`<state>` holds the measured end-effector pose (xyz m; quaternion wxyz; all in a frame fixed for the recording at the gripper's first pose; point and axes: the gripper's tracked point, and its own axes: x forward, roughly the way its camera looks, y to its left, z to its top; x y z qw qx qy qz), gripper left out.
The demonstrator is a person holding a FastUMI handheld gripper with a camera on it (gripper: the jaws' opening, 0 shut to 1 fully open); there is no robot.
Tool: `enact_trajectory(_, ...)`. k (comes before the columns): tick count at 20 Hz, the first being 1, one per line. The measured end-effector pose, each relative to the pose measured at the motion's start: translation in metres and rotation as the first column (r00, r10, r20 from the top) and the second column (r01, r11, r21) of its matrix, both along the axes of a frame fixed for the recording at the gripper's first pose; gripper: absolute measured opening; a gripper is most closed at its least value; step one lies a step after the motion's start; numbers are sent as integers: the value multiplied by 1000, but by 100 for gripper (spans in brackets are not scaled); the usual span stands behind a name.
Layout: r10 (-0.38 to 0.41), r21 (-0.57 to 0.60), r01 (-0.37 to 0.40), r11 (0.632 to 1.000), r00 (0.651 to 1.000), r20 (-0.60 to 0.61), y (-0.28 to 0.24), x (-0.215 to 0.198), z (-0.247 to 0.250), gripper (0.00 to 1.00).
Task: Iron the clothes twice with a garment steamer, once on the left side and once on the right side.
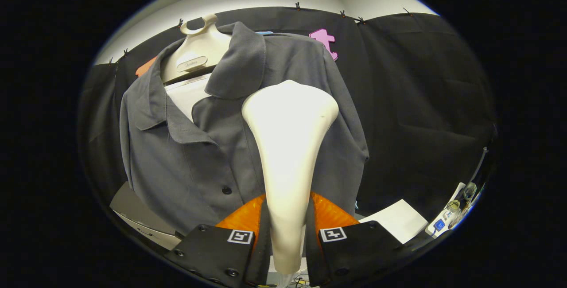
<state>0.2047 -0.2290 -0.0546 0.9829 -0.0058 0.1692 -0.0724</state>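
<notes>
The garment steamer (287,164) is clamped by its handle between the two fingers of the tool (287,239). Its wide head is held against the right front of the grey shirt (195,155), which is hung just beyond on a cream hanger (197,51).

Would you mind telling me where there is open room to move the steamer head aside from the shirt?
The gripper is shut on the steamer, whose head is close against the grey shirt. Free room lies beside the shirt, before the black cloth, above the white sheet. Toward the hanger and collar it is crowded.
</notes>
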Motion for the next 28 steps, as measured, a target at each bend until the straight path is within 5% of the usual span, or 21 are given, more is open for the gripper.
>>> enact_trajectory(28, -59, 55, 69, 996, 983, -175, -16, -20, -99, 41)
